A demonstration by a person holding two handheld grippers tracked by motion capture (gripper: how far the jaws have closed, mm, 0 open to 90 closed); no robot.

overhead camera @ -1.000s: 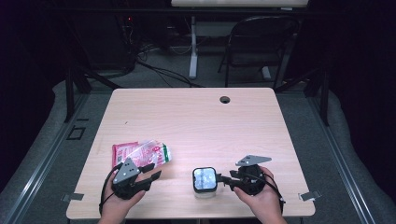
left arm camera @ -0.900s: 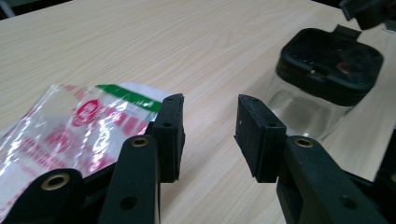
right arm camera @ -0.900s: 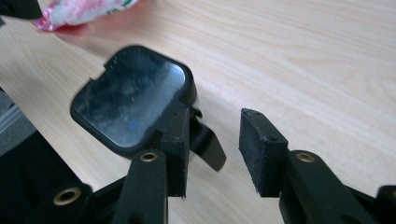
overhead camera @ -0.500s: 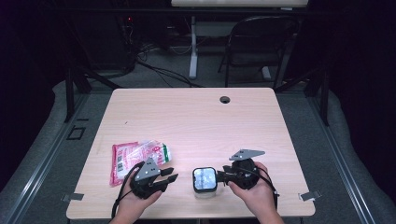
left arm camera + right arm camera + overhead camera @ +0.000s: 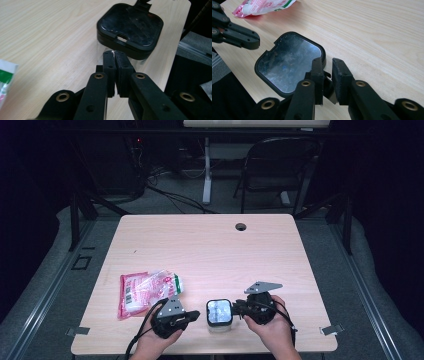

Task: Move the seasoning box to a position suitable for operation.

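Note:
A small clear box with a black lid [image 5: 219,312] stands near the table's front edge, between both grippers. In the right gripper view the lid [image 5: 289,65] has a glossy panel. My right gripper [image 5: 237,309] holds the box from its right side; its jaws [image 5: 328,62] are nearly together, pinching a small tab at the lid's rim. My left gripper [image 5: 194,315] is just left of the box, shut with nothing in it. Its tips [image 5: 115,53] sit against the near side of the box [image 5: 130,25]. That left gripper [image 5: 249,41] also appears beyond the lid.
A red, white and green plastic packet [image 5: 145,290] lies flat on the light wooden table [image 5: 210,245], left of the left gripper. A cable hole [image 5: 241,226] sits near the far edge. A folding chair [image 5: 280,165] and cables are behind the table.
My left gripper has moved right, from beside the packet up to the box's left side. The right gripper and the box have barely shifted.

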